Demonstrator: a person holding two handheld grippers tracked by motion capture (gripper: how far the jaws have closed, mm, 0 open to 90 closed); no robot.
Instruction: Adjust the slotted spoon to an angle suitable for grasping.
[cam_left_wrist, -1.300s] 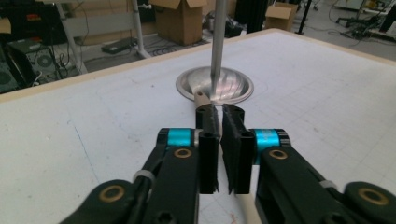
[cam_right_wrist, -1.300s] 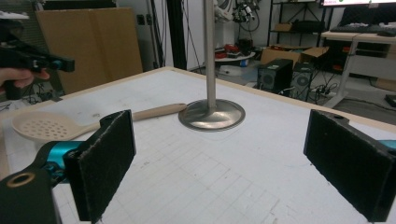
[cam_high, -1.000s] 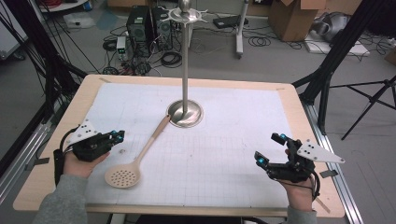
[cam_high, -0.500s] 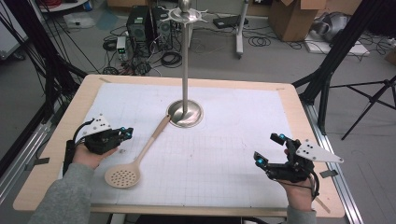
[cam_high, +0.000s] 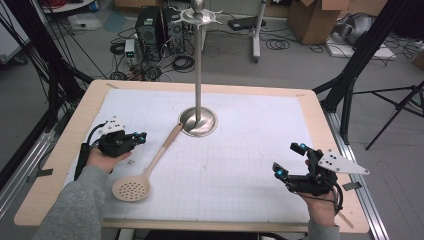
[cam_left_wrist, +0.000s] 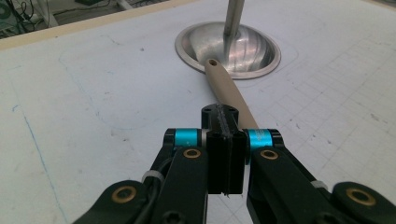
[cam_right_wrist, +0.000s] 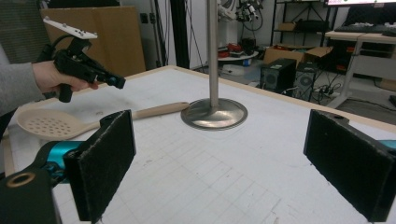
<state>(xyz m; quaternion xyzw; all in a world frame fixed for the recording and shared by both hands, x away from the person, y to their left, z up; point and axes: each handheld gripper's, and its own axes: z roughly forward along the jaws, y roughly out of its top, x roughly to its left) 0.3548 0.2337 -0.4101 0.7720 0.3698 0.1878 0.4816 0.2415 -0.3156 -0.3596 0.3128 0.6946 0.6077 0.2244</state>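
Note:
A beige slotted spoon lies on the white gridded mat, its handle end resting against the round base of a metal stand. My left gripper is shut and empty, just left of the handle and pointing at it. In the left gripper view the pressed-together jaws of the left gripper sit right before the spoon handle, with the stand base beyond. My right gripper stands open near the front right. In its own view the right gripper holds nothing, facing the stand, spoon and left gripper.
The stand's tall pole rises from mid-table and ends in hooks at the top. The wooden table rim frames the mat. Computers and cables lie on the floor beyond, and black tripod legs stand at both sides.
My left hand has moved right and a little farther onto the table, bringing its shut gripper close to the spoon handle. The right gripper and the spoon have not moved.

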